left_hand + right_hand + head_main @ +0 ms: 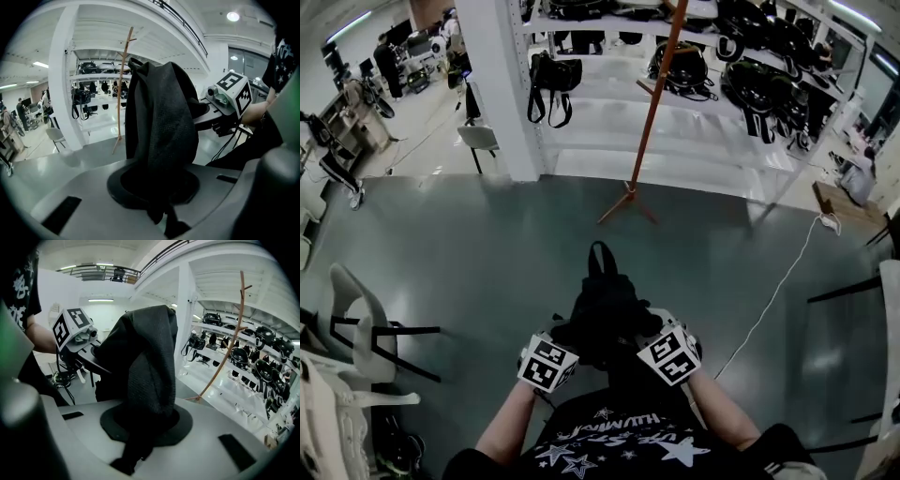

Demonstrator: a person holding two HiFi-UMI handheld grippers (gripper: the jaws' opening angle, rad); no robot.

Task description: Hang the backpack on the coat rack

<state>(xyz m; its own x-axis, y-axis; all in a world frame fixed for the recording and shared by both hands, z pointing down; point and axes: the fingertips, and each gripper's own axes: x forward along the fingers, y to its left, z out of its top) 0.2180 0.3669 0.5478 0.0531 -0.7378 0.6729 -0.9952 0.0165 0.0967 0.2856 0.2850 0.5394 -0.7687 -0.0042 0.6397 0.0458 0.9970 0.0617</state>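
I hold a black backpack (605,309) up between both grippers, just in front of the person's chest. My left gripper (565,337) is shut on the fabric of its left side, and my right gripper (652,335) is shut on its right side. In the left gripper view the backpack (161,126) rises out of the closed jaws, with the right gripper's marker cube (233,91) beyond it. The right gripper view shows the backpack (147,366) clamped the same way. The coat rack (653,108), a thin orange-brown pole on a splayed foot, stands ahead across the dark floor; its pegs show in the left gripper view (123,84).
White shelves (609,89) with several black bags stand behind the rack, beside a white column (502,84). White chairs (356,323) are at the left. A white cable (778,286) runs over the floor at the right, near dark chair frames (853,286).
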